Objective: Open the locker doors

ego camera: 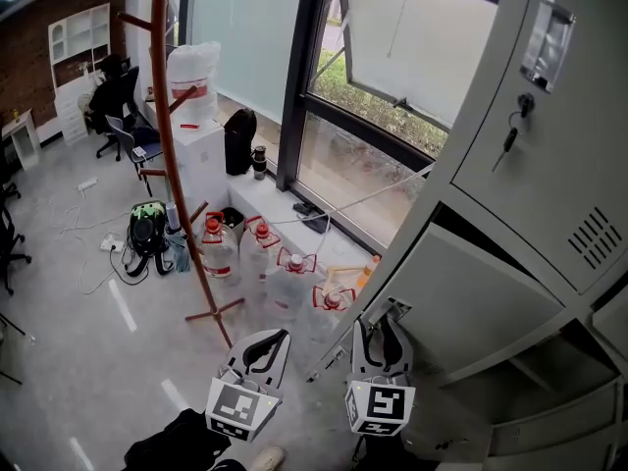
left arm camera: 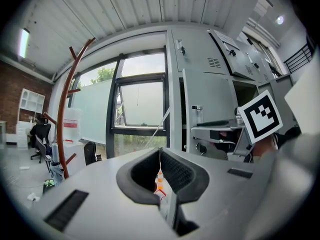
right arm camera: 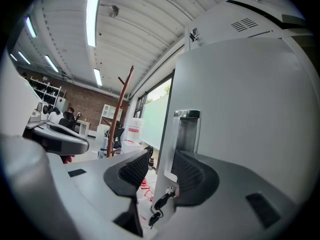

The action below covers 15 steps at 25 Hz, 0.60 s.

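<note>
Grey metal lockers (ego camera: 549,165) fill the right of the head view. One upper door carries a handle recess (ego camera: 547,42) and a hanging key (ego camera: 510,137). Below it a door (ego camera: 461,302) stands swung out towards me. My right gripper (ego camera: 381,327) is at that door's free edge. In the right gripper view the gripper (right arm camera: 161,156) is open, with the door edge (right arm camera: 167,134), its handle recess (right arm camera: 186,131) and key (right arm camera: 162,201) between the fingers. My left gripper (ego camera: 275,340) hovers left of the door, apart from it. Its jaws (left arm camera: 160,154) are shut on nothing.
A brown coat stand (ego camera: 167,116) rises at the left. Several large water bottles (ego camera: 260,253) line the floor below the window (ego camera: 392,86). A black and green backpack (ego camera: 147,229) and cables lie further left. A person sits at a desk (ego camera: 113,77) far back.
</note>
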Motion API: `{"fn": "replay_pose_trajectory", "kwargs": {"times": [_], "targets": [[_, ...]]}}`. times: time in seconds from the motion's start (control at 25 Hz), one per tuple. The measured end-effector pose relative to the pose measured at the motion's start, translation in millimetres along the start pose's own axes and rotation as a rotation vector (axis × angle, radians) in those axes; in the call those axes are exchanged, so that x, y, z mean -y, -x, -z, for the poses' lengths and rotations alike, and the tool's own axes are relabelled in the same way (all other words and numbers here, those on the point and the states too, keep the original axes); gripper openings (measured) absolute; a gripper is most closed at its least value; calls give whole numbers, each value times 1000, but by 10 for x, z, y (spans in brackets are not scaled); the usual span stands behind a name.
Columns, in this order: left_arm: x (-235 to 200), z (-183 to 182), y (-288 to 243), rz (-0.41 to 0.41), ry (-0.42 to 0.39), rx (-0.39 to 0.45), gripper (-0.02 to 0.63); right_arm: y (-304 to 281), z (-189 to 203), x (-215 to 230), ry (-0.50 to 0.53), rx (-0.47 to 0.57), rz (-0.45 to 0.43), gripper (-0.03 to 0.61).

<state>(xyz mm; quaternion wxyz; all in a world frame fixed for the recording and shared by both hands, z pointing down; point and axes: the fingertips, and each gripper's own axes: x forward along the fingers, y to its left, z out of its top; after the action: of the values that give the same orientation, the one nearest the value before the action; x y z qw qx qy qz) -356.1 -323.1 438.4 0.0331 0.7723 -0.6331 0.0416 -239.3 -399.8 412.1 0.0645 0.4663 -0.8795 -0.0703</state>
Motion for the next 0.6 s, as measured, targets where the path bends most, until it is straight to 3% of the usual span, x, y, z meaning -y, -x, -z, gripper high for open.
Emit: {"fn": "replay_pose_trajectory", "kwargs": {"times": [0.6], "targets": [[222,-88,285,45,-2,40,25,638,-4,-321,34,-10,-11,169]]}}
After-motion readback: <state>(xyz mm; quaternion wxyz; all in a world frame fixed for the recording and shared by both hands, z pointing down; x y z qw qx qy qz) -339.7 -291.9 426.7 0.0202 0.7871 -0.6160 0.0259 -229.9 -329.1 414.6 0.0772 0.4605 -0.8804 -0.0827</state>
